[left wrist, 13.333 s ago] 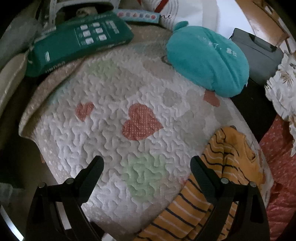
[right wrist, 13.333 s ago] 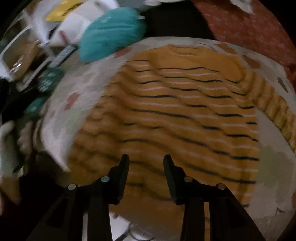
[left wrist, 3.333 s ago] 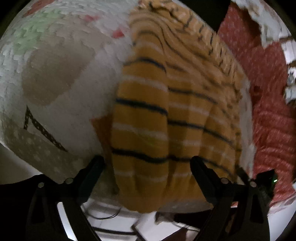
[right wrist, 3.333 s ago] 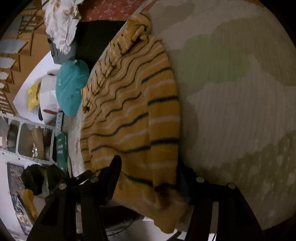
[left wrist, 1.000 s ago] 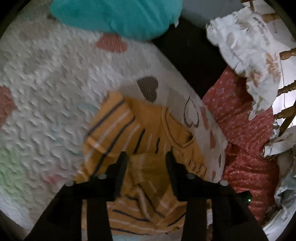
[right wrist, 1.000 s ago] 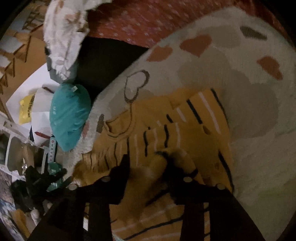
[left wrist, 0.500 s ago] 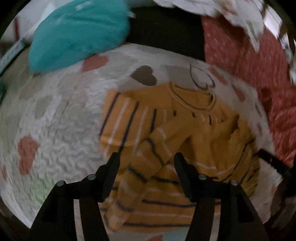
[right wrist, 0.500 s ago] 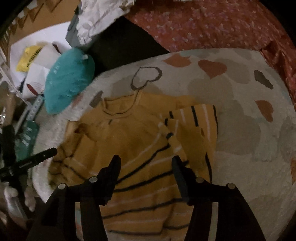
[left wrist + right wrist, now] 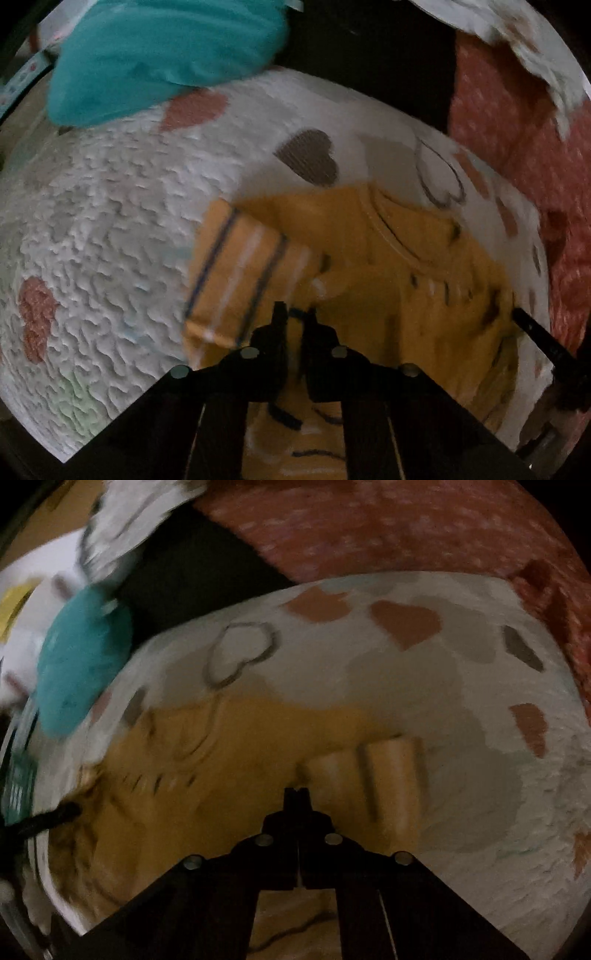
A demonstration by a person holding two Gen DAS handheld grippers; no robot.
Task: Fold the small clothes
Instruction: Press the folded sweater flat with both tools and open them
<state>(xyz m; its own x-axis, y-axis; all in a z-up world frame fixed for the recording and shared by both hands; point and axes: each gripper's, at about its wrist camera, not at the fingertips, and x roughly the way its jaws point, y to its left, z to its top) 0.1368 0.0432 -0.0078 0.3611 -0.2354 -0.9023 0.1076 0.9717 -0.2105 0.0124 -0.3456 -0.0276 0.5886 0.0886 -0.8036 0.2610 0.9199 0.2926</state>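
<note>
right wrist: jaws point(image 9: 296, 794) closed over sweater point(image 9: 229, 760).

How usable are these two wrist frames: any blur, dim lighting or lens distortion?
Left wrist view: dim, fisheye-bowed, moderate smear on the mustard striped knitted sweater. Right wrist view: darker, heavy motion blur; sweater stripes and the teal plush cushion smear badly.

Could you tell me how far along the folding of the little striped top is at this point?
Partly done: one sleeve of the yellow striped top is already folded across its chest on the heart-print quilt. In hand: the left gripper and right gripper have their jaws nearly closed over the fabric. Left: apparently the lower body, still unfolded.
</note>
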